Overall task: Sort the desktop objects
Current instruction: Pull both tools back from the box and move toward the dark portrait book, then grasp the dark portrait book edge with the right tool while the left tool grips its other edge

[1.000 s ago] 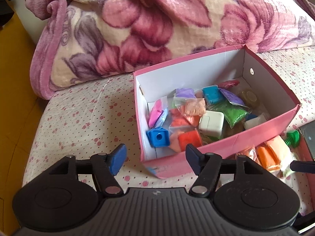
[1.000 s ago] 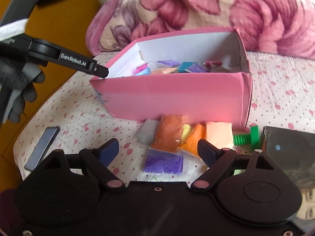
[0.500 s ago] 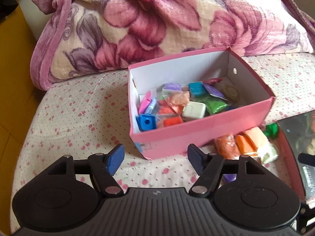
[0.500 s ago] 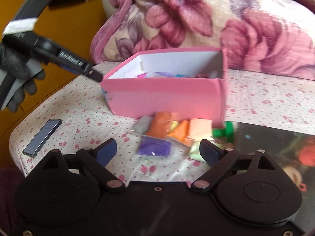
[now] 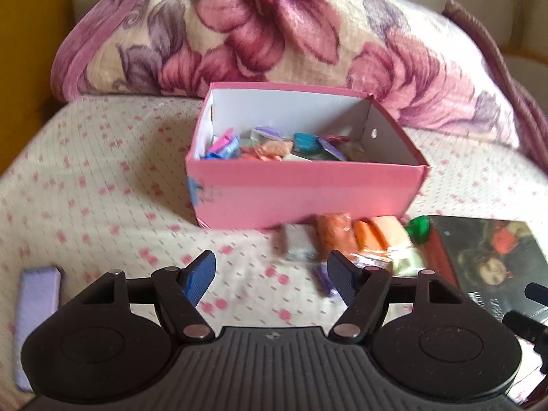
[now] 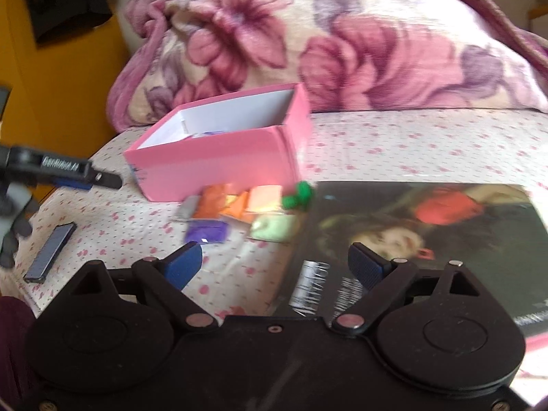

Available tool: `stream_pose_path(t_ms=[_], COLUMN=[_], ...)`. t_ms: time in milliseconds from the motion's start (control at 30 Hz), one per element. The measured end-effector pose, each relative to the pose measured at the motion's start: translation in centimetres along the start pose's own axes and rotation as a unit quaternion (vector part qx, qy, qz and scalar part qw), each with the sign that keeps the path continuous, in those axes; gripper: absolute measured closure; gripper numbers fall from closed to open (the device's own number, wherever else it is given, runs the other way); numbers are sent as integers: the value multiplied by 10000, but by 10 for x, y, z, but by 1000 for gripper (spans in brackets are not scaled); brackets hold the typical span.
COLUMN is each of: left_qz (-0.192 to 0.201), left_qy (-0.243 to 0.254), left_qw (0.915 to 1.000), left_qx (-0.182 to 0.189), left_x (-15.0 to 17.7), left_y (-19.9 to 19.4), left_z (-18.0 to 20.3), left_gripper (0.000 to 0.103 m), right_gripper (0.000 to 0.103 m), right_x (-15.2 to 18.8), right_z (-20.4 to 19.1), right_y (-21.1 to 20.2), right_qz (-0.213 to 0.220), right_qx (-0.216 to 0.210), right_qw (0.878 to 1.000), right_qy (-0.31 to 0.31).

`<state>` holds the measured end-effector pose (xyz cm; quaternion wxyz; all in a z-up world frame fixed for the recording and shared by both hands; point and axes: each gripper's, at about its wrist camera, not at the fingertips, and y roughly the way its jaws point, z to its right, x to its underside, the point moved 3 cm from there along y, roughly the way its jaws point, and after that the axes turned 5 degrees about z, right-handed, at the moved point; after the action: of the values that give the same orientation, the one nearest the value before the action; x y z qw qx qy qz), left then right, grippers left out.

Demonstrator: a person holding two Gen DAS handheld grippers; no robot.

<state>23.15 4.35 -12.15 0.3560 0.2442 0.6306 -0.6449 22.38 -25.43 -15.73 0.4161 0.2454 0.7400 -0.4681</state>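
Note:
A pink cardboard box [image 5: 301, 198] [image 6: 219, 167] stands on the dotted bedsheet and holds several coloured clay bags and small items. In front of it lie loose bags: orange [image 5: 334, 236] [image 6: 214, 202], peach [image 6: 263, 198], purple [image 6: 205, 231], pale green [image 6: 274, 226], and a green bolt [image 5: 419, 227] [image 6: 298, 195]. My left gripper [image 5: 270, 277] is open and empty, low and short of the box. My right gripper [image 6: 274, 263] is open and empty, over the near edge of a glossy book [image 6: 428, 236] [image 5: 493, 257].
A flowered pink blanket [image 5: 274, 30] [image 6: 325, 51] is piled behind the box. A flat lilac bar [image 5: 36, 311] [image 6: 51, 251] lies at the left near the bed edge. A yellow cabinet [image 6: 51, 68] stands at the left.
Both grippers have pulled back and away from the box. The left one dropped lower; the right one swung right, over the book. Both stay open.

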Motion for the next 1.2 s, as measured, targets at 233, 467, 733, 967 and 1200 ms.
stream_pose_path(t_ms=[233, 467, 733, 967, 1200], left_qz=[-60, -34, 190, 220, 65], left_qy=[-243, -419, -40, 12, -58], left_qw=[9987, 9915, 9776, 9702, 9683], left_qx=[452, 1230, 2094, 2413, 2497], left_x=[36, 79, 82, 74, 76], left_y=[7, 21, 35, 58, 83], left_z=[22, 60, 114, 140, 150], left_gripper=[31, 29, 27, 26, 26], right_gripper=[8, 6, 5, 5, 5], right_x=[0, -10, -3, 5, 14], right_z=[48, 102, 169, 189, 216], right_y=[-36, -68, -73, -52, -41], right_qz=[216, 453, 794, 442, 159], right_qx=[624, 801, 1498, 1875, 2062], right_qw=[9946, 9832, 9539, 9544, 9527], right_qy=[804, 1579, 2476, 2279, 2229])
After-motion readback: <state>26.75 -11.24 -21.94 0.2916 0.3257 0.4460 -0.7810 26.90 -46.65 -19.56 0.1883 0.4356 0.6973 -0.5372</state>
